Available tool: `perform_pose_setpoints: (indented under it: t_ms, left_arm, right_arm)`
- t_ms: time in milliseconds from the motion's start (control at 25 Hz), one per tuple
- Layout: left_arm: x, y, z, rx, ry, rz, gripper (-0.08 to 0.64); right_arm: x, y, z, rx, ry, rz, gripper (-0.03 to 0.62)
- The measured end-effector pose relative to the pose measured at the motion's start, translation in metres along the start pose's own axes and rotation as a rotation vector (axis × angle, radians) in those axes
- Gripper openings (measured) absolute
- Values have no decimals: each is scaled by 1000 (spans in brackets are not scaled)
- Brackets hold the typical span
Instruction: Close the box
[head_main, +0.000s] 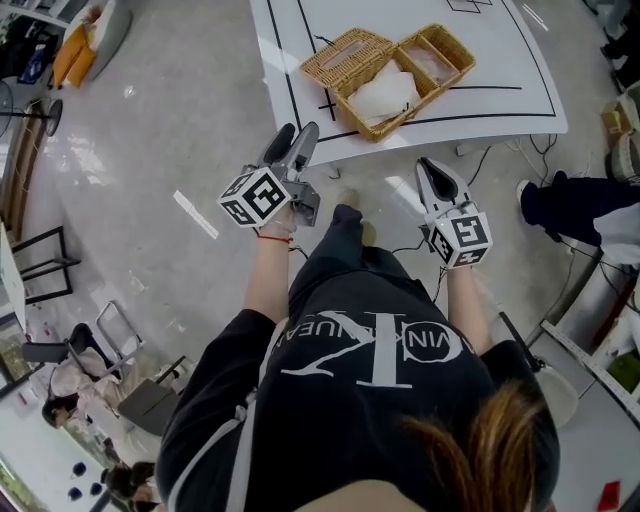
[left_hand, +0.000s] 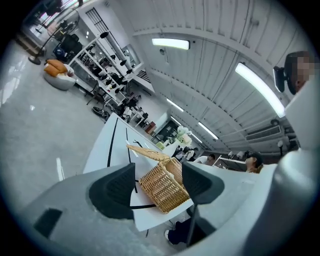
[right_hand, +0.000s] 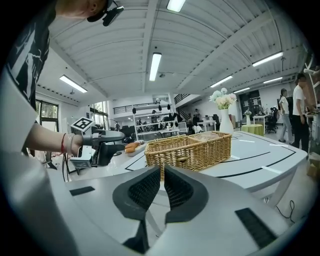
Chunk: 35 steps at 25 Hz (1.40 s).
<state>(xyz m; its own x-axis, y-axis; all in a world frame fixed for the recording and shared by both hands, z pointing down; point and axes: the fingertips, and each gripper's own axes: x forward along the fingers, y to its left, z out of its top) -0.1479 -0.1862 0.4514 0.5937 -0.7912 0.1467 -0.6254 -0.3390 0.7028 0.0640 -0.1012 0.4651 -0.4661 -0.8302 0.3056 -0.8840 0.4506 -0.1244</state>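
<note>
Nearest the camera, the person stands in a black shirt (head_main: 350, 390) with both forearms stretched forward over the grey floor (head_main: 150, 150). A red band (head_main: 272, 238) circles the left wrist.

The left gripper (head_main: 297, 138) is held up just short of the tabletop's near edge. Its jaws are spread wide with nothing pinched between them. In the left gripper view (left_hand: 157, 185) the wicker box (left_hand: 162, 189) appears in the gap between the dark pads (left_hand: 112, 190), but it sits well beyond them, untouched.

The right gripper (head_main: 436, 178) hangs a little lower and to the right, also off the table's edge. Its jaws (right_hand: 163, 175) are pressed nearly together, only a thin slit between the ribbed pads (right_hand: 142, 189), and they hold nothing.

Beyond both grippers lies the white tabletop (head_main: 500, 70), marked with black lines. The wicker box (head_main: 452, 55) rests on it, set at an angle near the front edge, apart from both grippers. It is open: its woven lid (head_main: 347, 55) is swung out to the left side and tilted up, as the left gripper view shows (left_hand: 147, 151). Something white (head_main: 383, 92) lies in the nearer compartment.

Farther back in the right gripper view, past the box (right_hand: 190, 149), a white vase of flowers (right_hand: 223, 117) stands on the same tabletop.
</note>
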Motion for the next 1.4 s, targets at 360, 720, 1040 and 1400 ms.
perform_pose_setpoints:
  t_ms: [360, 720, 1040, 1400]
  left_arm:
    - [53, 17, 14, -175, -7, -32, 290]
    - [98, 35, 23, -394, -20, -63, 288]
    - [119, 51, 18, -474, -1, -52, 240]
    - [125, 48, 20, -436, 25, -71, 155]
  right_arm:
    - [27, -22, 4, 7, 37, -18, 12]
    - [56, -30, 5, 7, 64, -12, 12]
    - [65, -39, -1, 27, 87, -28, 12]
    - [64, -49, 0, 28, 88, -72, 12]
